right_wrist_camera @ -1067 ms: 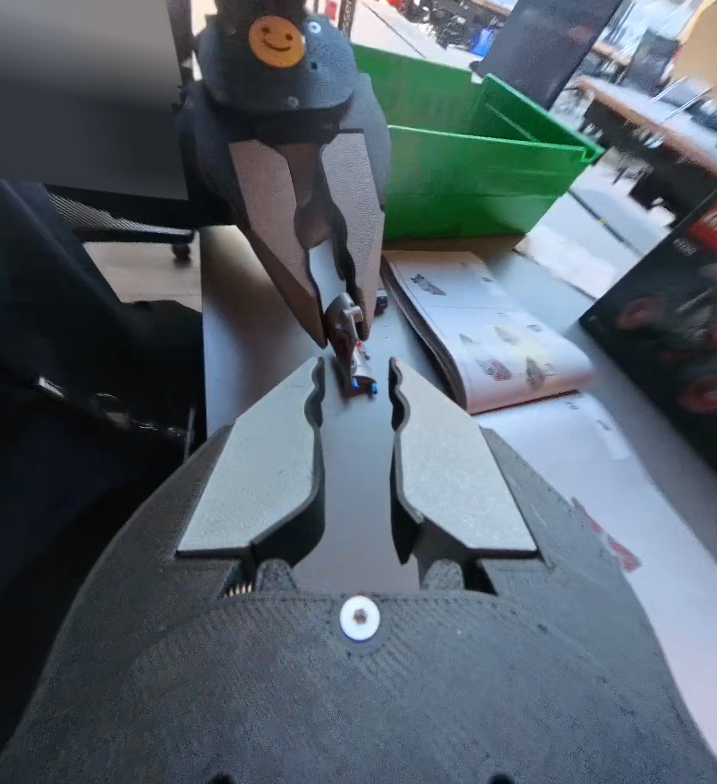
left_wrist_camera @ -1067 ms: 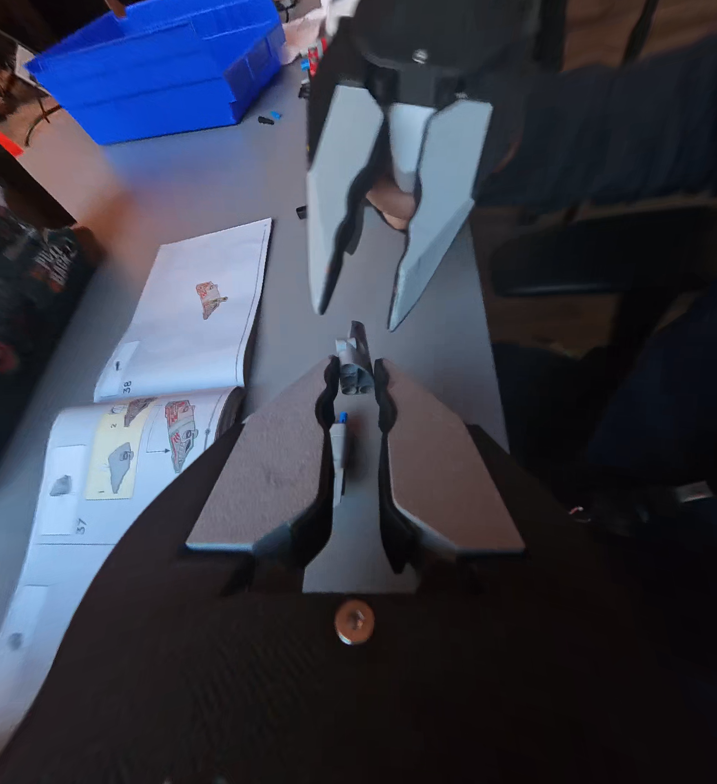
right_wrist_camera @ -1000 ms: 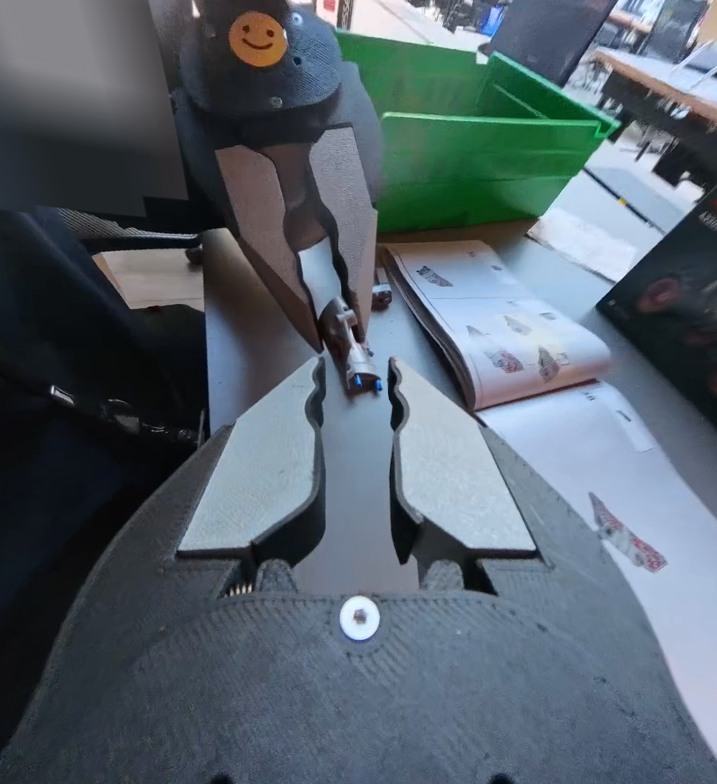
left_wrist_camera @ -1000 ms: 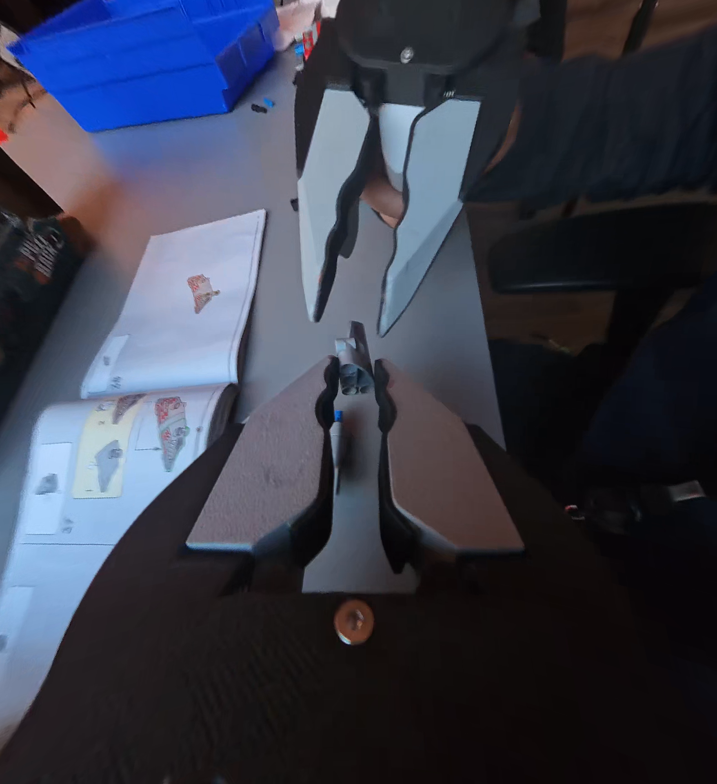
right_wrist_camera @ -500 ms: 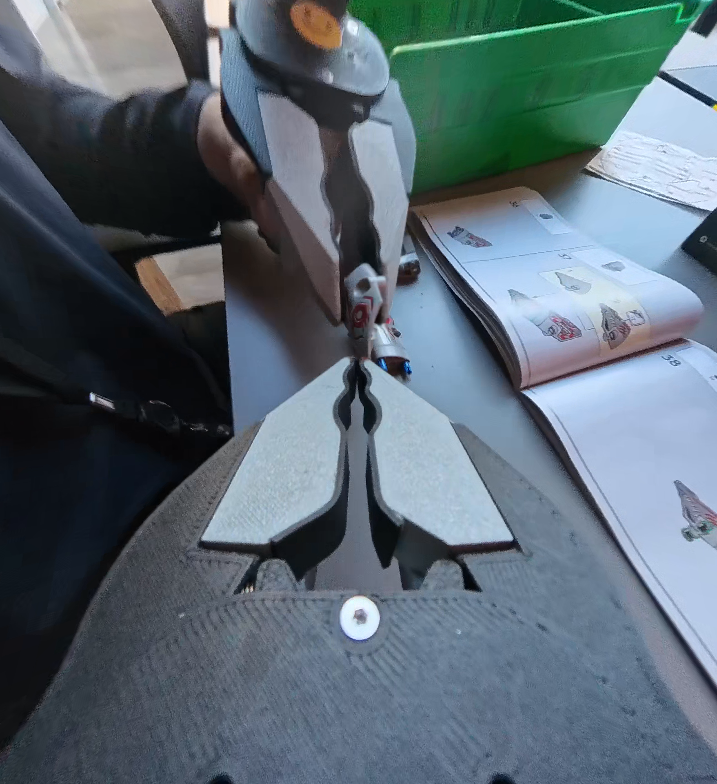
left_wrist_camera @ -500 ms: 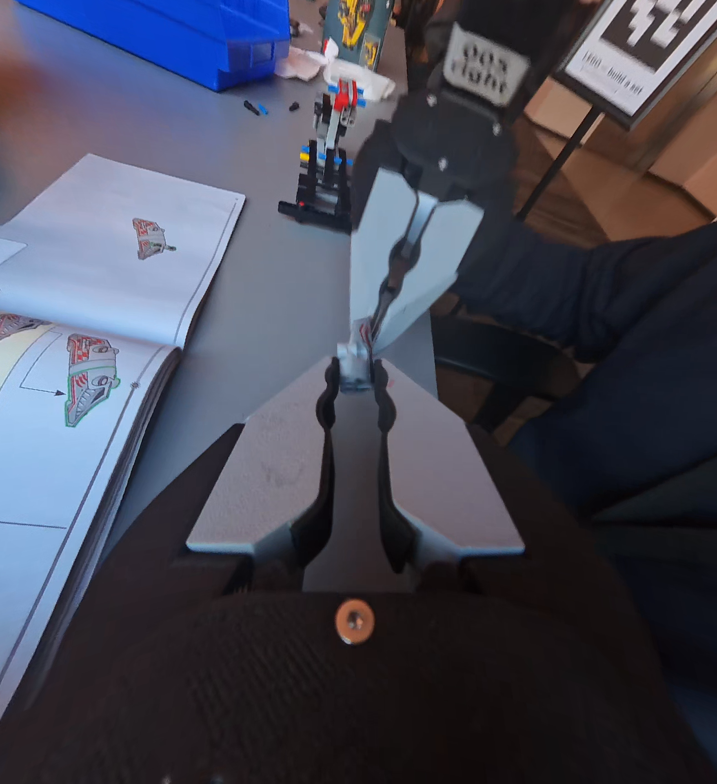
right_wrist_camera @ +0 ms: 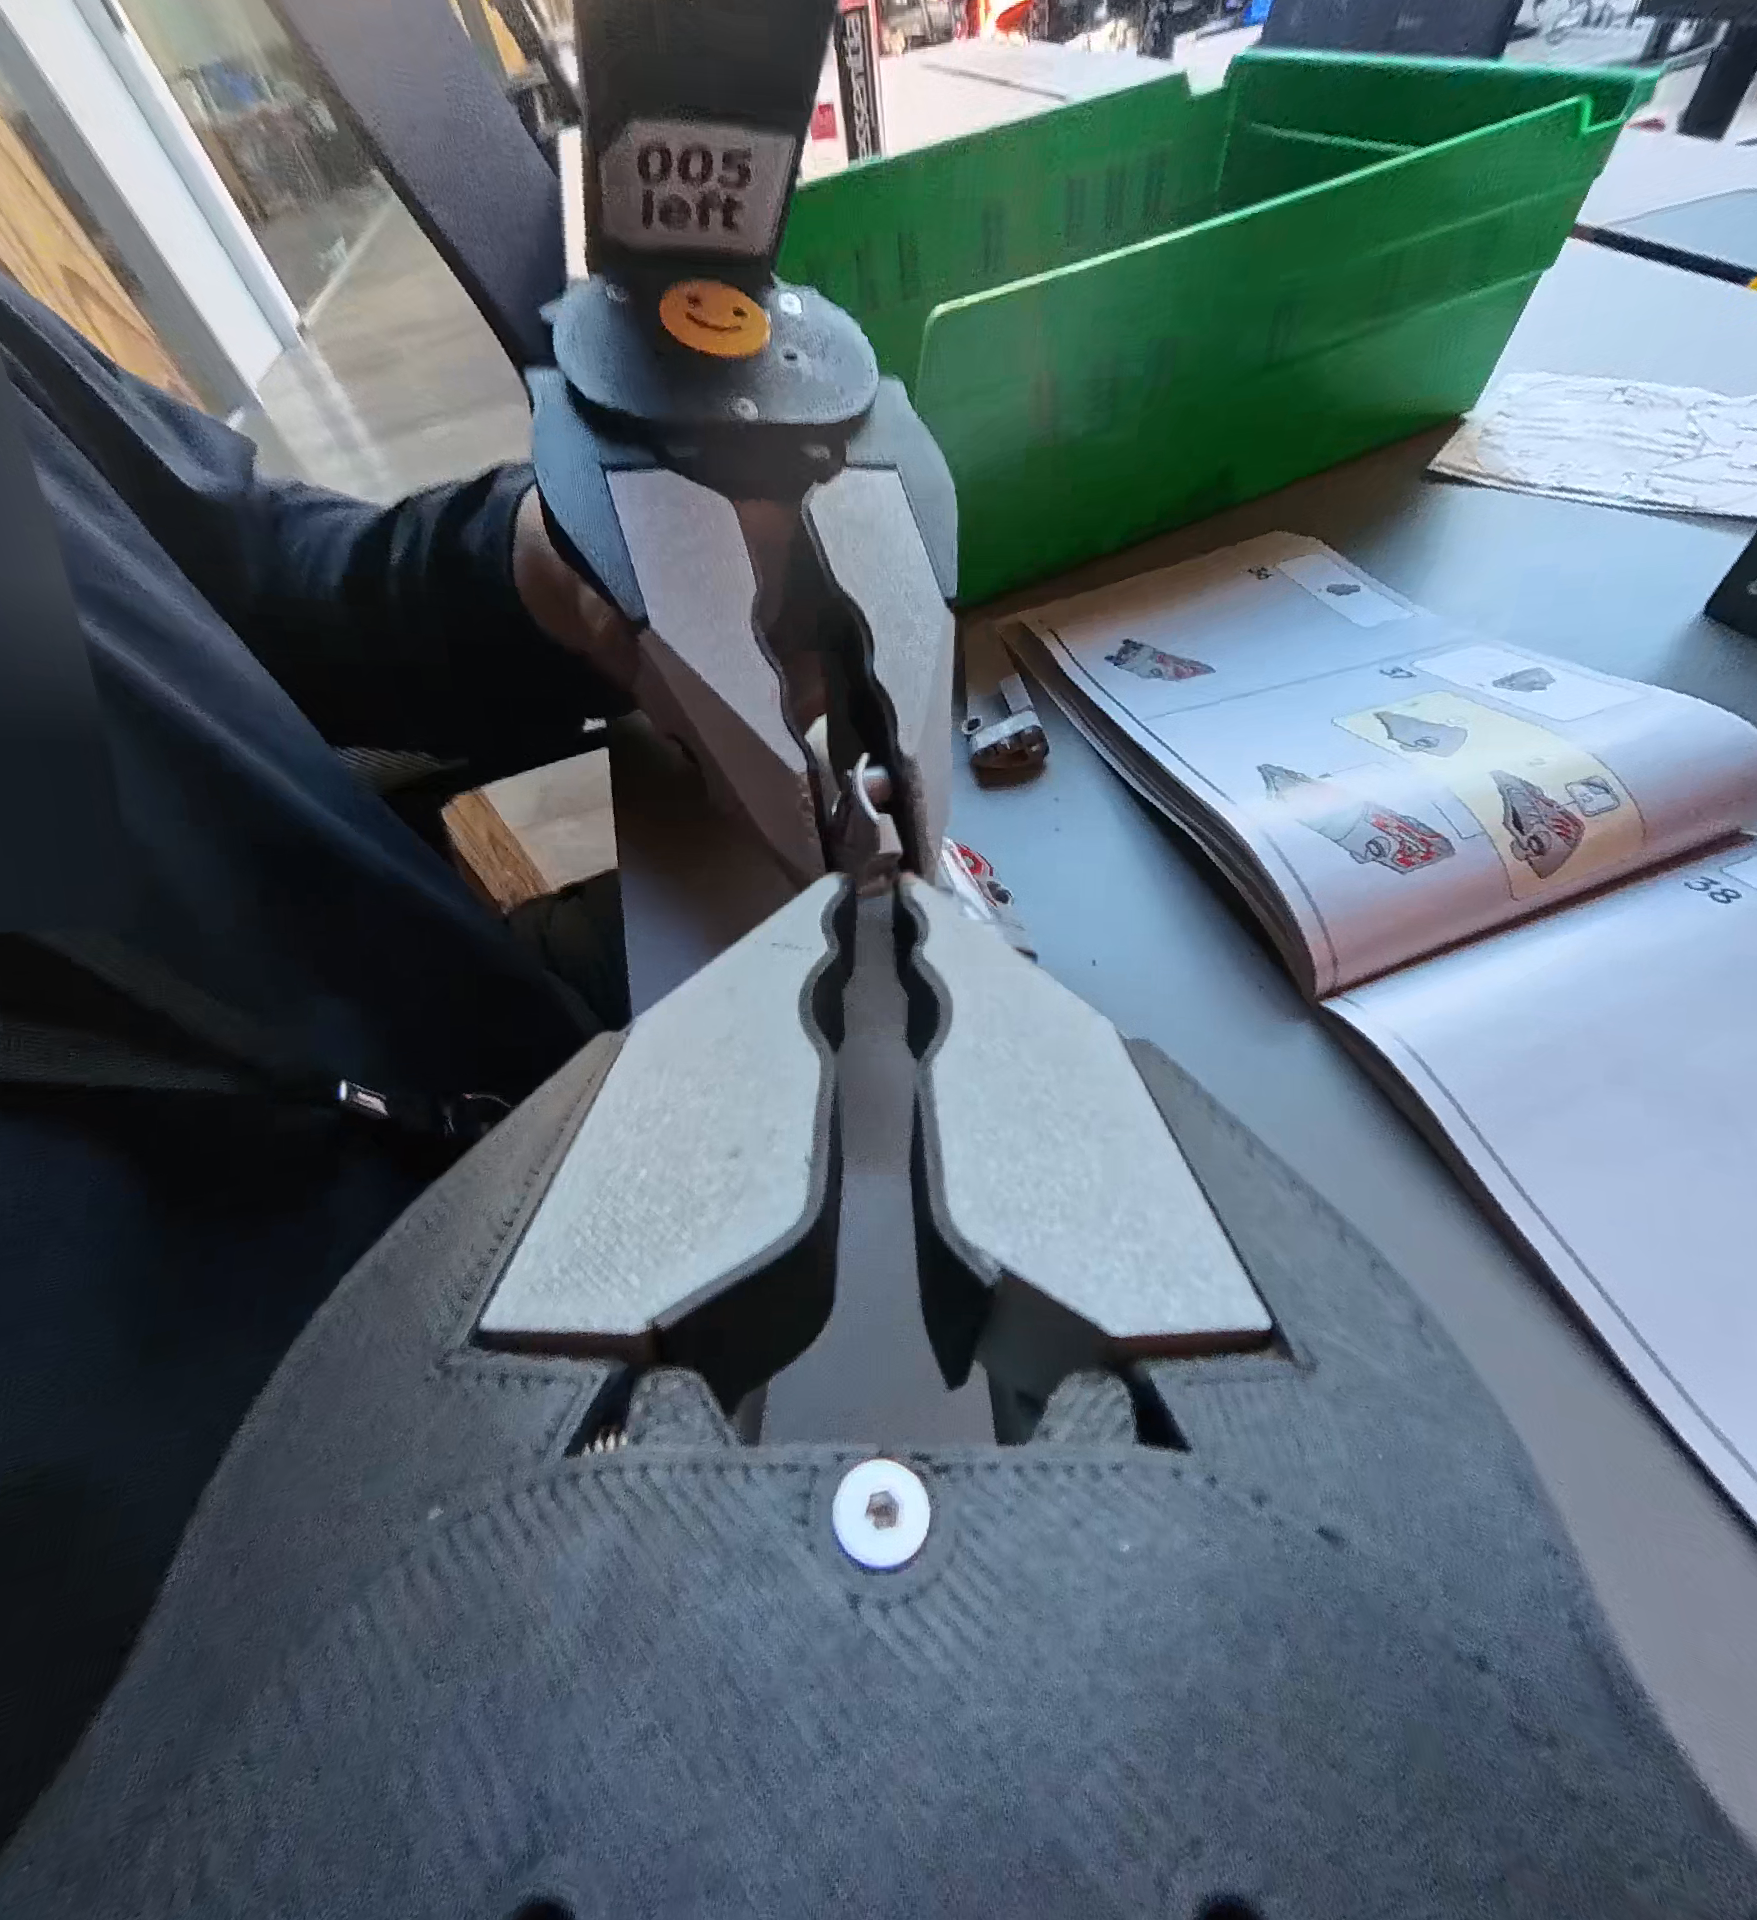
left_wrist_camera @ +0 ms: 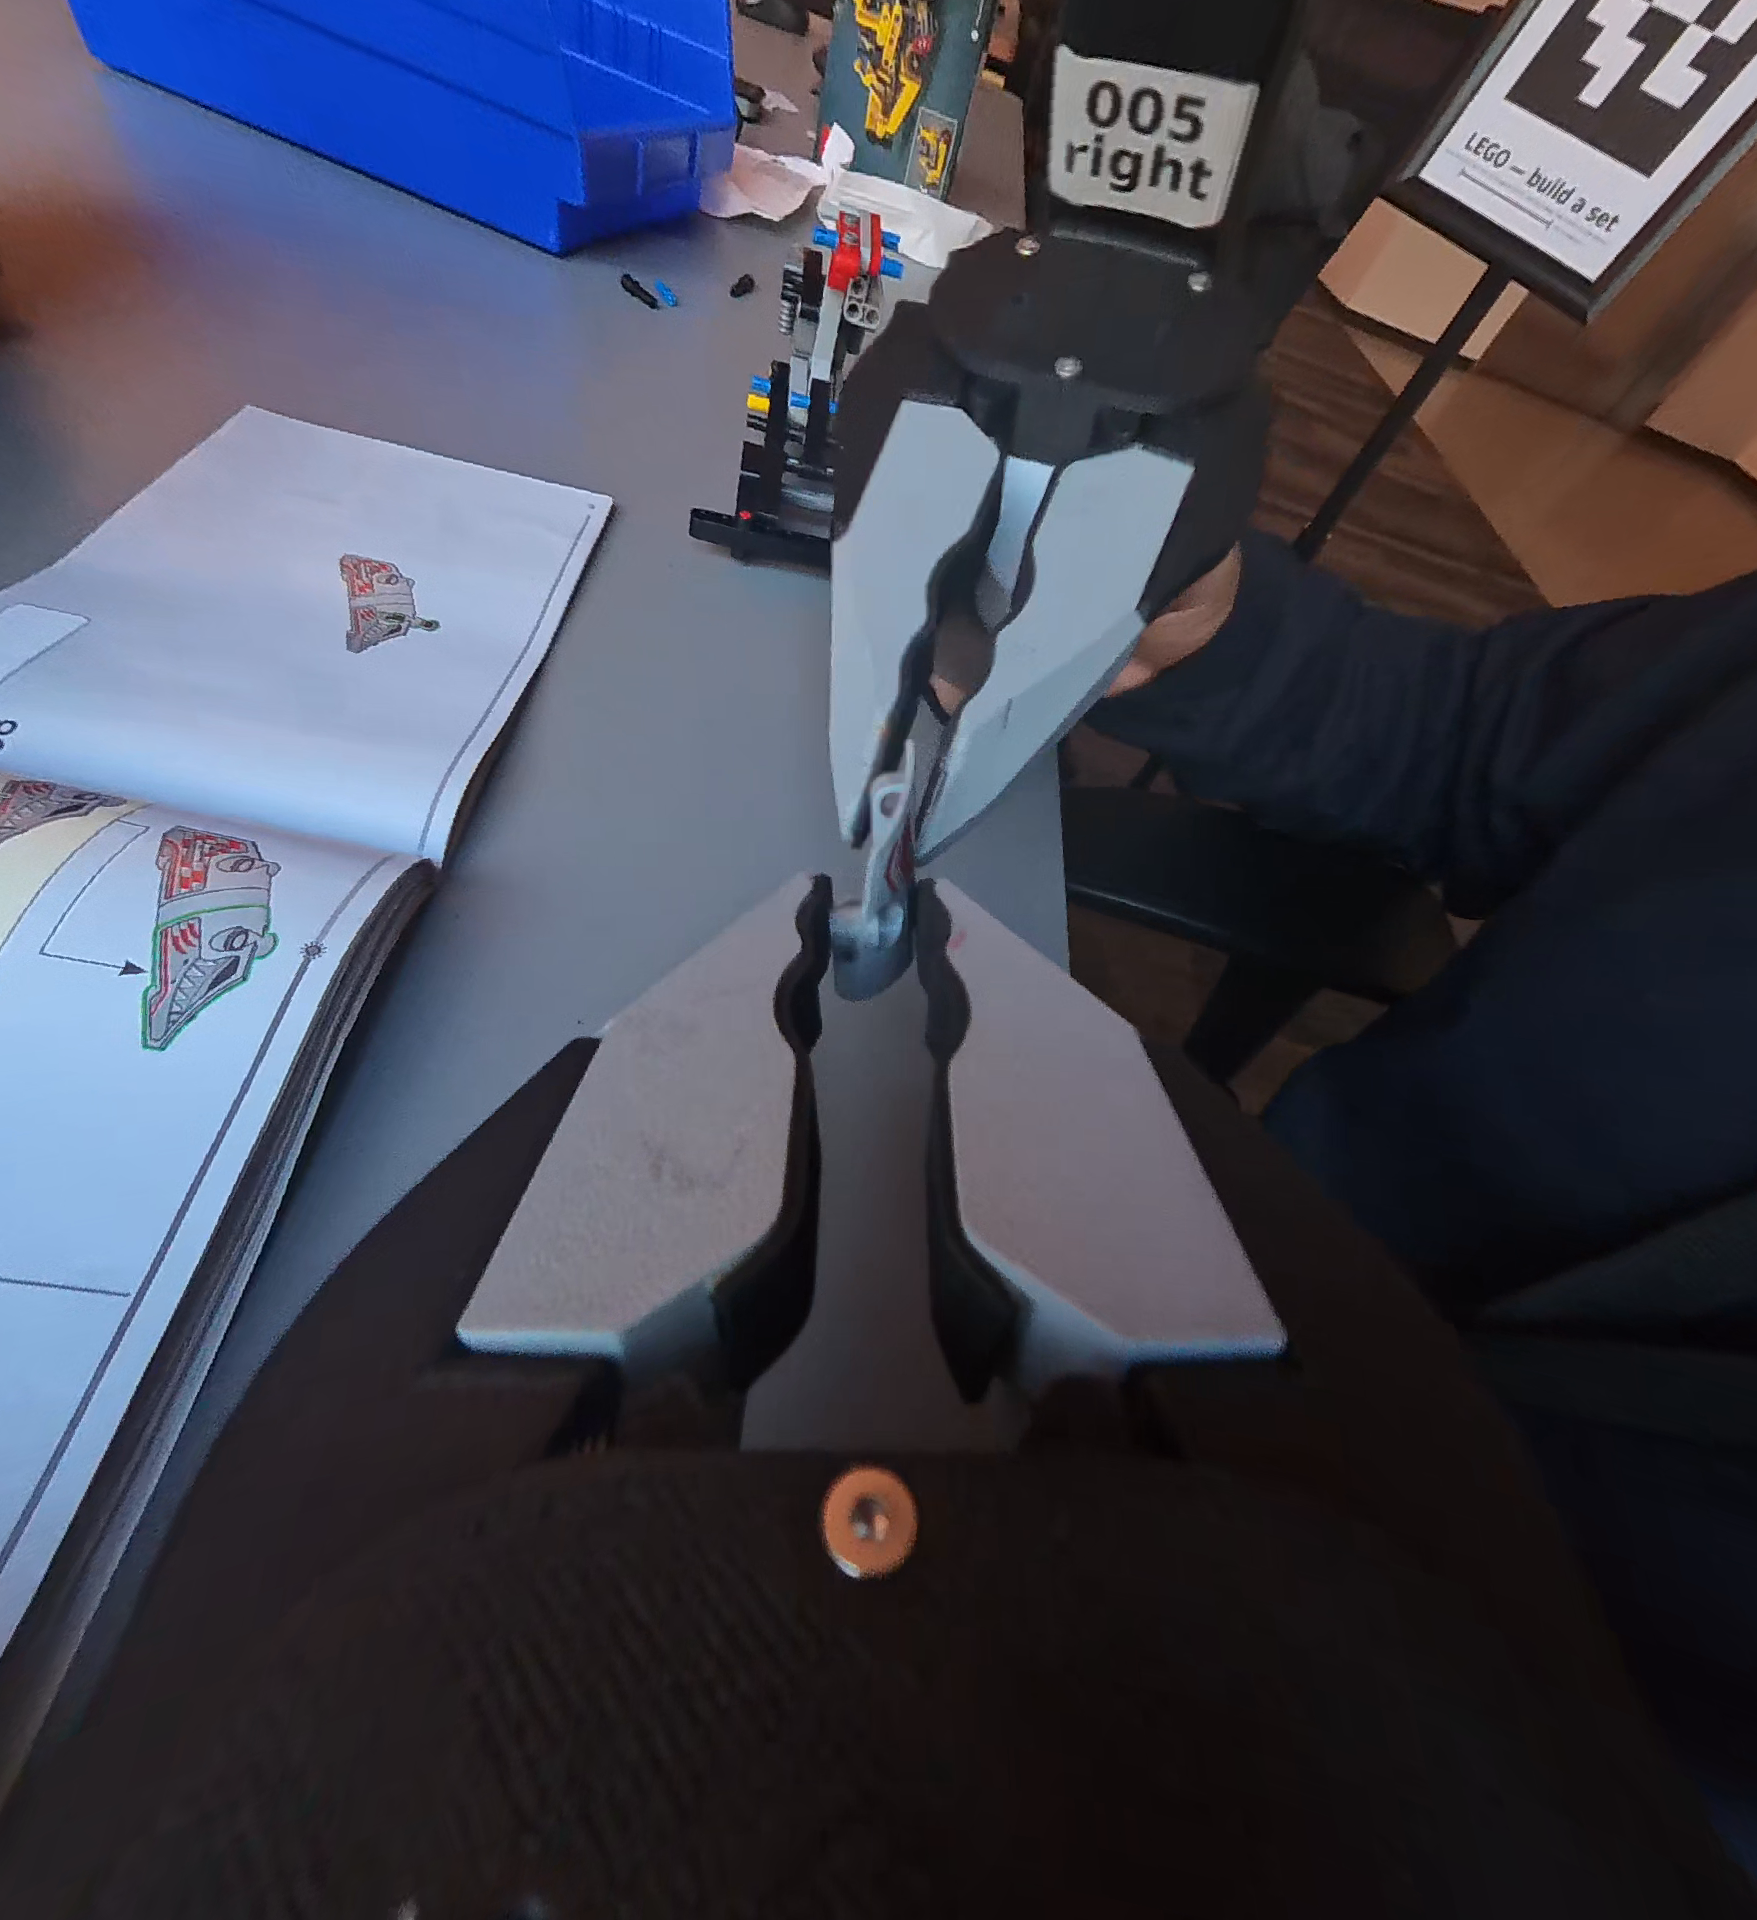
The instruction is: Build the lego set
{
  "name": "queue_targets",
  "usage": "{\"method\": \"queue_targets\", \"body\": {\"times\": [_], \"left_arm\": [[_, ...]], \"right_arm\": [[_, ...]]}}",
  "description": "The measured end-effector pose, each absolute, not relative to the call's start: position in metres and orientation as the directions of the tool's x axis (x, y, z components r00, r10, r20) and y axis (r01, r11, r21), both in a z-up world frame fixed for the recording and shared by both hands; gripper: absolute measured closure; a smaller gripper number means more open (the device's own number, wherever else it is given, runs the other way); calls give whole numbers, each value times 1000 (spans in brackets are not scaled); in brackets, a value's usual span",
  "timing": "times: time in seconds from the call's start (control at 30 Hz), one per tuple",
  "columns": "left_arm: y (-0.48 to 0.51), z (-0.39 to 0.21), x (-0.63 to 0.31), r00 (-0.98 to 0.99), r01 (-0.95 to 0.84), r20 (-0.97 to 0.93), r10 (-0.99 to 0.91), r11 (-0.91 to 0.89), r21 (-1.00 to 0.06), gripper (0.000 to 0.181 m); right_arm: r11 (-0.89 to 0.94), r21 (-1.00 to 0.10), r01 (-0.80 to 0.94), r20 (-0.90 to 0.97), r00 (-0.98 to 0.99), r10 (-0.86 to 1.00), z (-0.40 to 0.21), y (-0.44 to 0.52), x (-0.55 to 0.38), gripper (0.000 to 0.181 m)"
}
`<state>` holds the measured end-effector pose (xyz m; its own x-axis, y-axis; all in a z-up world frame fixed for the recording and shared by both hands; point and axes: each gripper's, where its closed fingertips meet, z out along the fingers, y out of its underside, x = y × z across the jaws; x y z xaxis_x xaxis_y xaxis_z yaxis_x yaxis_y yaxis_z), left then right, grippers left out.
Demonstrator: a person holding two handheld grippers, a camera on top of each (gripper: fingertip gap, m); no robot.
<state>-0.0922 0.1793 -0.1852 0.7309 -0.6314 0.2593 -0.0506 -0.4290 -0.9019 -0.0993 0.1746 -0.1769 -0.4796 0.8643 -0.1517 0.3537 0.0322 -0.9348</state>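
Since the earlier frames both grippers have risen off the grey table (left_wrist_camera: 645,727), and the right gripper (right_wrist_camera: 874,894), gaping a second ago, has pinched down on the far end of the small grey piece. The left gripper (left_wrist_camera: 869,914) clamps the piece's rounded grey end (left_wrist_camera: 863,951) at its tips, while the right gripper, coming in from 12 o'clock in the left wrist view, grips the flat panel part with red marks (left_wrist_camera: 893,831). The two tools meet tip to tip, so the piece spans between them in the air, near the table's edge.

As for progress, the instruction booklet (left_wrist_camera: 230,727) lies open at 9 o'clock, well into its pages, and a black, grey and red sub-assembly (left_wrist_camera: 812,364) stands at 12 o'clock beside the blue bin (left_wrist_camera: 500,125). Loose parts (right_wrist_camera: 1004,727) rest by the booklet in front of the green bin (right_wrist_camera: 1217,343). Much of the build looks unfinished; this panel apparently is being pressed together or handed over, and it is not yet on the main model.
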Motion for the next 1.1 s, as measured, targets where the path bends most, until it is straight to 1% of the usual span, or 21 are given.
{"method": "queue_targets", "body": {"times": [0.2,0.47,0.5,0.57,0.6,0.67,0.77,0.83,0.9,1.0,1.03,1.07,1.1], "left_arm": [[182,-186,-92,734,-44,271,-623,-442,-896,168],[182,-187,-89,721,-34,302,-624,-467,-883,168],[182,-189,-88,716,-42,309,-626,-481,-876,168],[180,-196,-89,723,-77,302,-621,-507,-858,160],[180,-198,-91,733,-90,288,-616,-508,-857,157],[178,-197,-93,737,-110,259,-625,-488,-866,157],[177,-203,-94,747,-154,229,-625,-497,-854,158],[178,-206,-91,747,-182,210,-630,-498,-848,159],[180,-208,-88,753,-208,184,-632,-494,-844,160],[178,-211,-86,758,-236,156,-633,-490,-839,161],[176,-211,-86,761,-239,152,-631,-490,-839,161],[174,-211,-88,764,-240,147,-628,-489,-838,161],[172,-212,-90,768,-243,143,-625,-490,-838,161]], "right_arm": [[-77,-931,356,-257,-489,834,-170,174,-103,176],[-119,-913,390,-315,-488,814,-170,174,-104,177],[-125,-905,406,-331,-489,807,-171,175,-103,177],[-130,-882,452,-365,-484,795,-173,179,-98,177],[-125,-860,495,-385,-467,796,-177,184,-95,177],[-104,-782,614,-446,-435,782,-187,195,-84,177],[-38,-604,796,-555,-387,736,-200,205,-69,177],[63,-475,878,-589,-371,718,-210,205,-65,177],[162,-361,918,-589,-359,724,-222,205,-68,176],[298,-269,916,-610,-402,683,-227,195,-77,176],[337,-255,907,-572,-422,703,-231,197,-83,176],[378,-245,893,-503,-450,738,-238,204,-90,181],[411,-243,879,-427,-477,768,-244,211,-97,181]]}}
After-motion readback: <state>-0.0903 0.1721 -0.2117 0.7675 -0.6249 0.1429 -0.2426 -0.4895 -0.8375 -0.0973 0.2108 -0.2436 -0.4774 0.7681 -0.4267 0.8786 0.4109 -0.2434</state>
